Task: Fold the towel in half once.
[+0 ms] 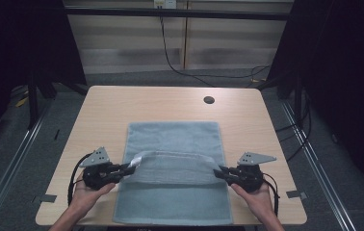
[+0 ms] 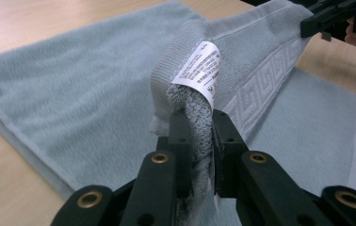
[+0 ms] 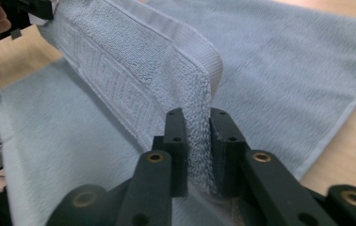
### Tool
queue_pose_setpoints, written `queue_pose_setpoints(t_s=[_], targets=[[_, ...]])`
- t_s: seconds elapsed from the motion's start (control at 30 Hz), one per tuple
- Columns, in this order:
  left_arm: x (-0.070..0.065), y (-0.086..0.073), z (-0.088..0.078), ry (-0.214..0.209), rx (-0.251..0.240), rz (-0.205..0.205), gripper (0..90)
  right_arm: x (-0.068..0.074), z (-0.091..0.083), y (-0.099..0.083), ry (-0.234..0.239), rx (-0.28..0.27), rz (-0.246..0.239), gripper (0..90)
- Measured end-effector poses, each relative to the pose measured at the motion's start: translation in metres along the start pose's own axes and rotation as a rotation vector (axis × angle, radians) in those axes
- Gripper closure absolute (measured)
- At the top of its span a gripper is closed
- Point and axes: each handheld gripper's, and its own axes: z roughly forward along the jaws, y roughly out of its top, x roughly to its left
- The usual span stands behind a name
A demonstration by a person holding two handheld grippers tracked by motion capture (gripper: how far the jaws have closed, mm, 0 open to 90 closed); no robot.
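A pale blue-grey towel lies on the wooden table, its near end lifted and stretched between both grippers over the middle. My left gripper is shut on the towel's left corner, where a white care label hangs out. On the other side, my right gripper is shut on the right corner. A woven key-pattern band runs along the raised edge. The right gripper view has the left gripper at its top left; the left gripper view has the right gripper at its top right.
A dark round cable hole sits in the table near the far right. Bare wood surrounds the towel on the left, right and far sides. Black cables trail on the floor beyond the table.
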Motion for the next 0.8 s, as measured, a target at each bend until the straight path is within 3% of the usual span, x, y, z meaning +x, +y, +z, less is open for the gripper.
queue_pose_setpoints(t_s=[0.13, 0.27, 0.33, 0.47, 0.53, 0.63, 0.73, 0.8], targets=[[-0.01, -0.013, -0.005, -0.011, 0.02, 0.018, 78.0, 0.012, -0.006, -0.013, 0.024, 0.024, -0.01, 72.0], [-0.018, -0.022, -0.011, -0.043, 0.023, 0.001, 73.8, 0.022, -0.013, -0.03, 0.067, 0.037, 0.006, 66.3], [-0.023, -0.026, -0.015, -0.063, 0.03, 0.022, 69.5, 0.026, -0.018, -0.038, 0.075, 0.051, 0.005, 64.3], [-0.028, -0.028, -0.027, -0.055, -0.008, -0.004, 63.9, 0.03, -0.033, -0.048, 0.069, 0.045, 0.014, 57.5], [-0.025, -0.027, -0.037, -0.049, -0.054, -0.023, 63.2, 0.029, -0.042, -0.05, 0.056, 0.02, 0.022, 55.6], [-0.019, -0.025, -0.038, -0.038, -0.067, -0.045, 62.0, 0.026, -0.046, -0.05, 0.041, -0.001, 0.03, 55.4], [-0.005, -0.019, -0.029, 0.005, -0.051, -0.054, 62.0, 0.017, -0.043, -0.045, 0.029, -0.006, 0.035, 55.2], [0.005, -0.016, -0.021, 0.029, -0.03, -0.069, 62.6, 0.008, -0.031, -0.037, 0.027, 0.002, 0.035, 55.5]])
